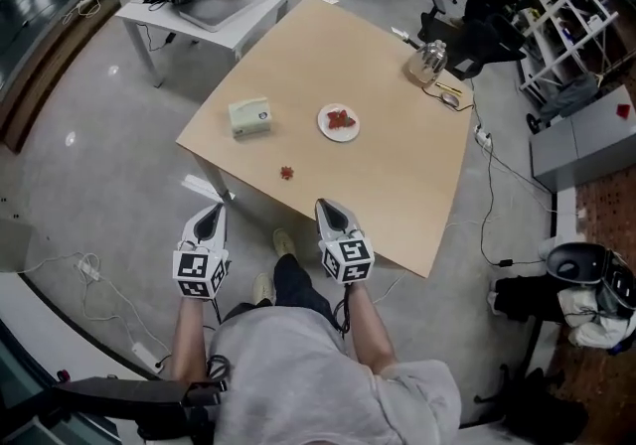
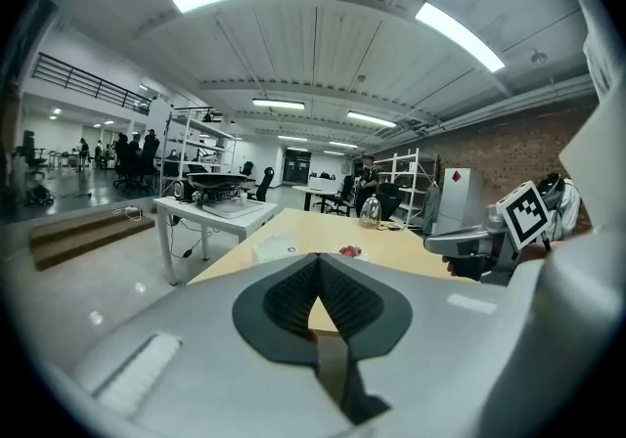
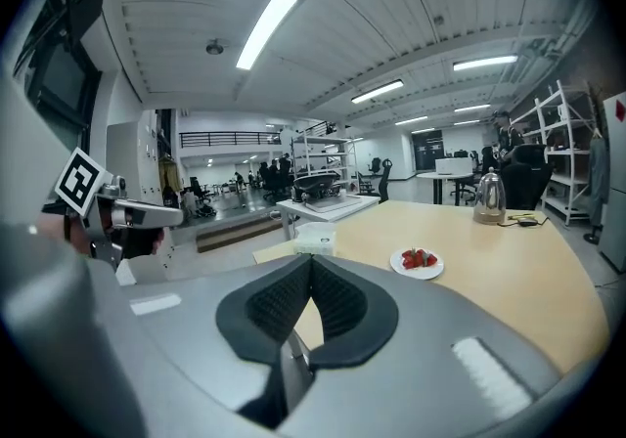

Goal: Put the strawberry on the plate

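A small loose strawberry (image 1: 287, 173) lies on the wooden table (image 1: 397, 195) near its front edge. Farther back stands a white plate (image 1: 339, 123) with strawberries on it, also in the right gripper view as the plate (image 3: 417, 261). My left gripper (image 1: 216, 208) hangs off the table's near-left corner, jaws shut and empty. My right gripper (image 1: 323, 203) hovers over the front edge, right of the loose strawberry, also shut with nothing held. In both gripper views the pads meet at their tips, and the loose strawberry does not show there.
A pale green box (image 1: 250, 116) sits left of the plate. A glass kettle (image 1: 427, 61) and cables occupy the far right corner. A white side table (image 1: 204, 6) with a dark tray stands beyond. The person's legs and shoes are below the table edge.
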Action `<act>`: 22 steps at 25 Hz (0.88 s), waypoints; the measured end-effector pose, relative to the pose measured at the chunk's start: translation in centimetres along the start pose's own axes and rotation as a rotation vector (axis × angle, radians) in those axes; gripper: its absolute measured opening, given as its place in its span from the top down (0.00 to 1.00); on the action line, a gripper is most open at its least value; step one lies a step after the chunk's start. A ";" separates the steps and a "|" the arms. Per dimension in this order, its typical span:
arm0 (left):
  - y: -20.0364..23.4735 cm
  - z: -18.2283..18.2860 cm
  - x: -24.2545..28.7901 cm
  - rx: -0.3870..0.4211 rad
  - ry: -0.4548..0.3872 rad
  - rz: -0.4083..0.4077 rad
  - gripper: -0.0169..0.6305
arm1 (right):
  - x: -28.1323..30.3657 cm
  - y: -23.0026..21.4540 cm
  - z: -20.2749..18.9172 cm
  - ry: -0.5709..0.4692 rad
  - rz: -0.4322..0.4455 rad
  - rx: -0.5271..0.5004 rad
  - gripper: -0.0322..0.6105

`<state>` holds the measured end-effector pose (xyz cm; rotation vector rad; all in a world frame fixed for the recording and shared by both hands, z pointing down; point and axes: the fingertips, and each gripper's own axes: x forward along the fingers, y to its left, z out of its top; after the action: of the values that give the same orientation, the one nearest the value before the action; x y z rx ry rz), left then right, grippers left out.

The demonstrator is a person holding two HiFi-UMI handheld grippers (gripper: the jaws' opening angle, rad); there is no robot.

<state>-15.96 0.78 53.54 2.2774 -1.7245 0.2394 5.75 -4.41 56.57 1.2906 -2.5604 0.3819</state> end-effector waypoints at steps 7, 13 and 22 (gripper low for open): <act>1.6 -1.5 3.2 -0.049 0.063 0.061 0.94 | 5.3 -1.4 -1.1 0.086 0.075 -0.011 0.94; 2.5 -3.5 5.5 -0.098 0.129 0.088 0.94 | 9.5 -1.6 -3.5 0.182 0.141 -0.037 0.94; 3.3 -5.6 7.7 -0.152 0.184 0.108 0.94 | 14.0 -2.3 -6.7 0.282 0.208 -0.070 0.94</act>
<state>-16.78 -5.37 61.51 1.9926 -1.7106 0.3181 0.24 -13.84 67.82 0.8788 -2.4464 0.4726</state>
